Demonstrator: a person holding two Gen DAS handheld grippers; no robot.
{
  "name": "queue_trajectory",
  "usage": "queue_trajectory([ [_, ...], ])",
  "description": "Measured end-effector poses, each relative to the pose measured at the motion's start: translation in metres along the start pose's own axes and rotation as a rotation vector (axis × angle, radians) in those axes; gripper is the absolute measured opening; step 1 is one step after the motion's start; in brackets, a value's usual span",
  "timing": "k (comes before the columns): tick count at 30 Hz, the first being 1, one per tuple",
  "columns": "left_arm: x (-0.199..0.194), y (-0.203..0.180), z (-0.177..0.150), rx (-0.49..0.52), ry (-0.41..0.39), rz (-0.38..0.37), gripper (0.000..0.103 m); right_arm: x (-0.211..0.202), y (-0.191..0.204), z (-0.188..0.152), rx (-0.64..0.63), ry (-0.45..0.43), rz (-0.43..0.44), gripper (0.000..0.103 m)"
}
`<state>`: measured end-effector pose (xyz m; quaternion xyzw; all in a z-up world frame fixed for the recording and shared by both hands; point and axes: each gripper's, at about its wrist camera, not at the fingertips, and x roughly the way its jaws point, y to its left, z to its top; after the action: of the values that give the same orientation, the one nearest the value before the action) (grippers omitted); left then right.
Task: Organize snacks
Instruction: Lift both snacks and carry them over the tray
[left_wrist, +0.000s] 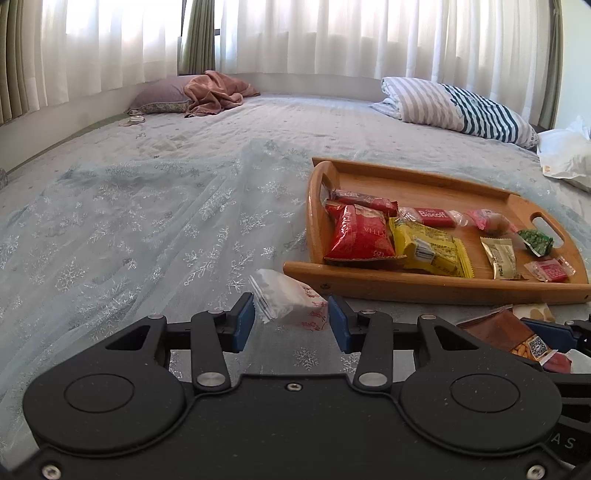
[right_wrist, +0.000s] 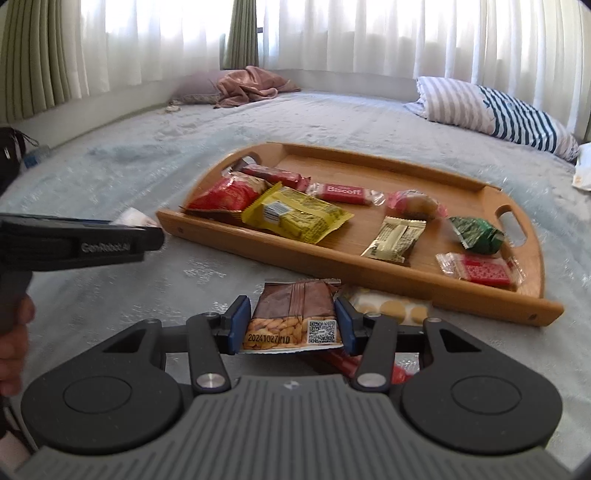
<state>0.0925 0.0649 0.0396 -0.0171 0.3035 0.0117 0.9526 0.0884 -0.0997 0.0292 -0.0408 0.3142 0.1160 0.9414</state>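
A wooden tray (left_wrist: 436, 286) (right_wrist: 369, 271) lies on the bed and holds several snacks, among them a red bag (left_wrist: 356, 234), a yellow packet (right_wrist: 295, 214) and a Biscoff bar (right_wrist: 341, 192). My left gripper (left_wrist: 291, 319) is open around a white snack packet (left_wrist: 291, 299) on the bedcover, its blue pads apart from it on both sides. My right gripper (right_wrist: 292, 321) is shut on a brown almond snack packet (right_wrist: 295, 317), just in front of the tray's near rim. The left gripper shows side-on in the right wrist view (right_wrist: 110, 238).
A cracker packet (right_wrist: 391, 306) and a red wrapper (right_wrist: 369, 365) lie on the bed beside the right gripper. Striped pillows (left_wrist: 461, 107) lie at the back right, a pink blanket (left_wrist: 218, 90) and a pillow at the back left. A white bag (left_wrist: 565, 155) lies at the right.
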Motion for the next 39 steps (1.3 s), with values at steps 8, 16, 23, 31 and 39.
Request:
queue_trajectory([
  [8, -0.012, -0.003, 0.004, 0.006, -0.027, -0.017, 0.042, -0.009, -0.003, 0.001, 0.032, -0.011, 0.062, 0.053],
  [16, -0.022, -0.001, 0.013, -0.017, -0.051, -0.050, 0.042, -0.020, -0.009, 0.007, 0.055, -0.043, 0.074, 0.053],
  [23, -0.029, -0.009, 0.022, 0.000, -0.076, -0.074, 0.042, -0.021, -0.020, 0.014, 0.067, -0.052, 0.056, 0.053],
  [31, -0.030, -0.021, 0.034, 0.022, -0.108, -0.089, 0.043, -0.022, -0.044, 0.021, 0.121, -0.077, 0.027, 0.054],
  [39, -0.019, -0.046, 0.053, 0.049, -0.144, -0.154, 0.043, -0.017, -0.070, 0.034, 0.136, -0.104, -0.029, 0.054],
])
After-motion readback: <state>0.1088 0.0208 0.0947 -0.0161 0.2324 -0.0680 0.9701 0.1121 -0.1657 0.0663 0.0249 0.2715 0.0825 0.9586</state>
